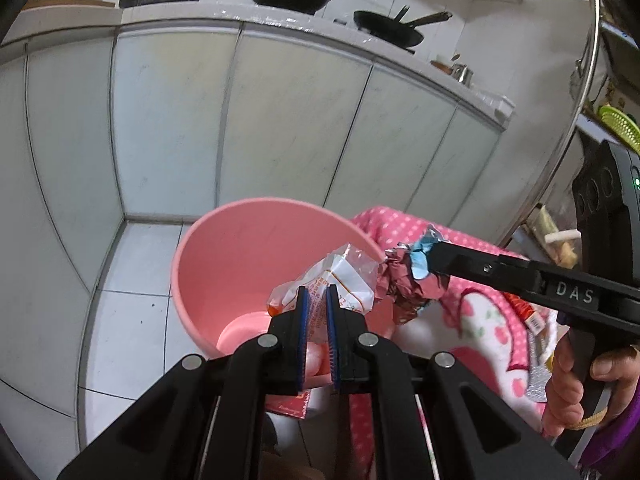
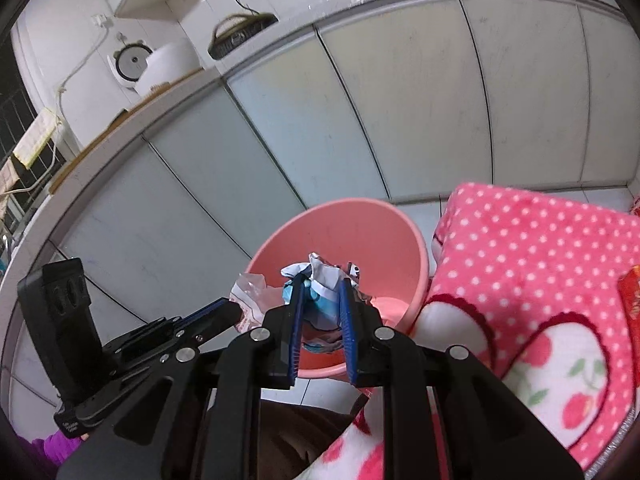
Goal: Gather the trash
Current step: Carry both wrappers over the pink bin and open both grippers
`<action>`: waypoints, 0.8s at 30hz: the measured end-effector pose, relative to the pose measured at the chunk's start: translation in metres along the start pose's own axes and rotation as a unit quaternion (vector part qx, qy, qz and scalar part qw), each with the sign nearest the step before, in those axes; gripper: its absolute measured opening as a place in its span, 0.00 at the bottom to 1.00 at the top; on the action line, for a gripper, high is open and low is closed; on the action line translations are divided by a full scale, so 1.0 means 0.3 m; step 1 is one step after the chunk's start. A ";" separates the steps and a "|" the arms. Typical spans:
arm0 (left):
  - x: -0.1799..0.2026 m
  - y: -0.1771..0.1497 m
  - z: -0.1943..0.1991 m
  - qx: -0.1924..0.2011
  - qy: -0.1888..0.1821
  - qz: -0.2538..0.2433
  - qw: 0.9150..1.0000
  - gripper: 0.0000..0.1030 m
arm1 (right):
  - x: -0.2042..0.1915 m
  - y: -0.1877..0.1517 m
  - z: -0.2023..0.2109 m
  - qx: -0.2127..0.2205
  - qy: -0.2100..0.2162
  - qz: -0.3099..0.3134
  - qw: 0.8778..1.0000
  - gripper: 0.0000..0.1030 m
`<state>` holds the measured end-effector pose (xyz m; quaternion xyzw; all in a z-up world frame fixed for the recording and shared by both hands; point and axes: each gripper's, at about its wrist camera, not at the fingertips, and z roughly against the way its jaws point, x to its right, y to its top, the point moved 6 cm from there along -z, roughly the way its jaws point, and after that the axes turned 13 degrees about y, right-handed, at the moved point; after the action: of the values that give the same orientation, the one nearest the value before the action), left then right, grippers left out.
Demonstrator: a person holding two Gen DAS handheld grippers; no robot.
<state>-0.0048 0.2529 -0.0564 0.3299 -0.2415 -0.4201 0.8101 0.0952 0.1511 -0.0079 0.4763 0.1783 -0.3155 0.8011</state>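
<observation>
Left gripper (image 1: 318, 294) clamped on a clear plastic wrapper with orange print (image 1: 340, 278), held over the near rim of the round pink plastic bin (image 1: 248, 240) at 12 o'clock in the left wrist view. Right gripper (image 2: 322, 290) closed on a crumpled foil wrapper, blue and maroon (image 2: 320, 276), above the same bin's mouth, at 2 o'clock from the left one. Pink polka-dot blanket with cherry print (image 2: 540, 248) lying at 3 o'clock of the bin, touching its side.

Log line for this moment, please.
left hand-held gripper: shut on clear wrapper | right hand-held gripper: shut on foil wrapper | both over pink bin | not yet released
</observation>
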 end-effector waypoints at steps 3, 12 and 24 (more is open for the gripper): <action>-0.014 -0.025 -0.033 -0.015 0.005 0.002 1.000 0.08 | 0.017 -0.010 -0.042 -0.007 0.001 -0.006 1.000 0.18; -0.023 -0.075 -0.079 -0.036 0.010 0.007 0.999 0.08 | 0.038 -0.030 -0.101 -0.023 -0.015 0.000 1.000 0.18; -0.037 -0.090 -0.098 -0.050 0.020 0.019 0.998 0.10 | 0.067 -0.033 -0.129 -0.031 -0.032 -0.014 0.999 0.23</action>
<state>-0.0050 0.2603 -0.0971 0.2929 -0.2105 -0.4092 0.8381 0.1039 0.1750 -0.0448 0.4386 0.1694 -0.3361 0.8161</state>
